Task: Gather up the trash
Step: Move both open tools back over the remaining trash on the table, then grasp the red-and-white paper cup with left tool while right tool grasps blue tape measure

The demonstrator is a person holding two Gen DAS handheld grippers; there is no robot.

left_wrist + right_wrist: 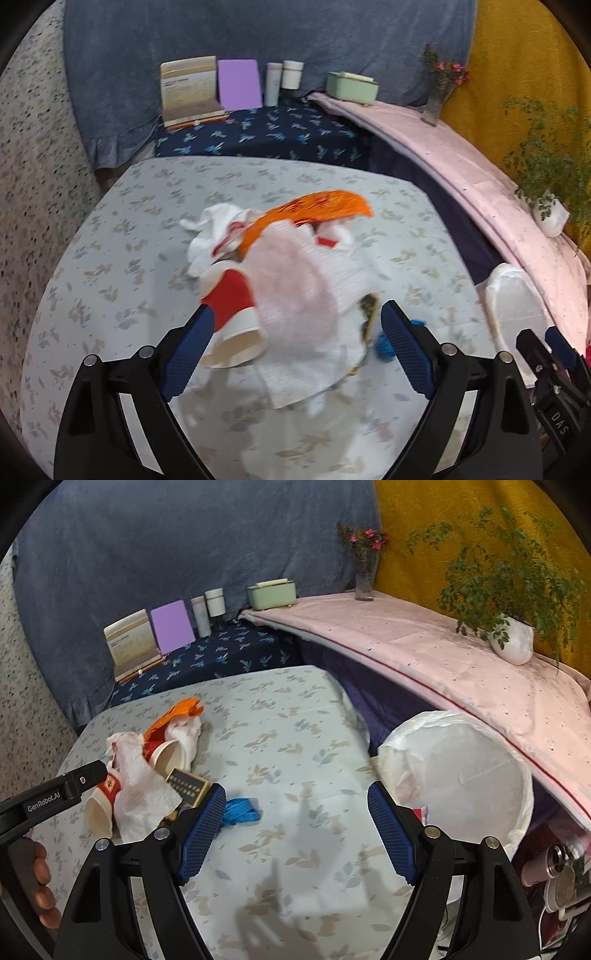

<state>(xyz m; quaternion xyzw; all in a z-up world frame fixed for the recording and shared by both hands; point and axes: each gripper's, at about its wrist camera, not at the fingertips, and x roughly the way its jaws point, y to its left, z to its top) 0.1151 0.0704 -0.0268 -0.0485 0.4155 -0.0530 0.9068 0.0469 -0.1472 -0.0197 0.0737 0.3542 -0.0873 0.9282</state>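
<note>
A trash pile lies on the floral table (110, 229): a red and white paper cup (232, 325), a white paper towel (303, 302), an orange wrapper (314, 210), crumpled white tissue (210, 229), a gold-edged dark packet (369, 317) and blue crumpled plastic (384, 343). My left gripper (295, 325) is open, its jaws on either side of the cup and towel. My right gripper (297, 801) is open and empty above the table, with the blue plastic (240, 810) by its left finger. A bin lined with a white bag (461, 768) stands right of the table.
A raised pink-covered shelf (424, 646) at the right carries a potted plant (513, 638), a flower vase (365, 576) and a green box (271, 592). A dark floral surface (221, 653) behind holds a purple card, bottles and a booklet. Flasks (561, 864) sit at the lower right.
</note>
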